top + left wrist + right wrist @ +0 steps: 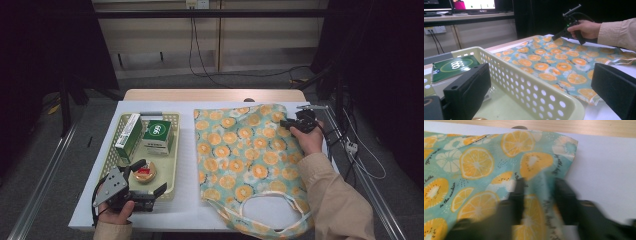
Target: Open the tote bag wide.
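Observation:
A teal cloth bag (245, 150) printed with orange slices lies flat on the white sheet, its handles (280, 215) towards the near edge. My right gripper (287, 123) is at the bag's far right corner. In the right gripper view its jaws (539, 187) stand apart over a raised fold of the cloth (534, 167), and the pads do not press it. My left gripper (149, 177) rests at the near end of the cream basket (176, 150). Its jaws (537, 75) are wide open, one on each side of the basket wall (529, 87), with nothing held.
The basket holds a green box marked 666 (157, 132), a long green and white box (129, 136) and a small round item (145, 172). The white sheet (187, 165) covers a wooden table (215, 95). Cables run along the floor at the back and right.

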A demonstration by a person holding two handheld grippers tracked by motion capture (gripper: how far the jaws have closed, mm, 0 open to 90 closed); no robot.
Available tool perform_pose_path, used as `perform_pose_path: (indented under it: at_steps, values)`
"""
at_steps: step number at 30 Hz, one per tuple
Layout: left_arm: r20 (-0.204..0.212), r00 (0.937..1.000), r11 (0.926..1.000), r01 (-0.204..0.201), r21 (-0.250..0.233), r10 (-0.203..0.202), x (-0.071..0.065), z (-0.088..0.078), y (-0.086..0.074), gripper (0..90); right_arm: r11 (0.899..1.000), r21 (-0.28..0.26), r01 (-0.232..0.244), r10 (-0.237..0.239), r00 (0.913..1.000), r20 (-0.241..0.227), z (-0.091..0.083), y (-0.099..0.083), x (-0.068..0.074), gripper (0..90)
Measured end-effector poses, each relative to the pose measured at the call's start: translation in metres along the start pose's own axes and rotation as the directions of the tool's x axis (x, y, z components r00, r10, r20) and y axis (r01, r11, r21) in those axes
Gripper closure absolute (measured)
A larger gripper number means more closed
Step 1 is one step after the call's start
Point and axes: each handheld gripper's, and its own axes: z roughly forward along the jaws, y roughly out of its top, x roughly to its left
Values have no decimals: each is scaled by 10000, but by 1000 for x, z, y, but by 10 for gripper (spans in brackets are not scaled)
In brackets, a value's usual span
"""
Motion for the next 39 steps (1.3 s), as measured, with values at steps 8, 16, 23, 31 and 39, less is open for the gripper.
perform_pose_path:
  at_steps: [8, 16, 23, 31, 39]
  values:
    - [241, 9997, 9999, -100, 24, 99, -5, 3, 1, 25, 9909, -271, 1320, -1334, 9892, -602, -44, 5, 30, 191]
    - [307, 9995, 10000, -20, 22, 20, -5, 2, 0, 25, 9809, -331, 1916, -1940, 9522, -2359, -82, -24, 72, 185]
    - [210, 9998, 10000, -74, 13, 74, -6, 2, 1, 24, 9514, -185, 3074, -2933, 8861, -3588, -108, -67, 110, 121]
    - [113, 9999, 10000, 8, 17, -8, -6, 1, 1, 25, 9259, -99, 3776, -3411, 8247, -4512, -116, -90, 131, 351]
    - [117, 9999, 10000, -48, 57, 47, -5, 2, 0, 25, 8644, -36, 5027, -4442, 7604, -4738, -117, -108, 144, 516]
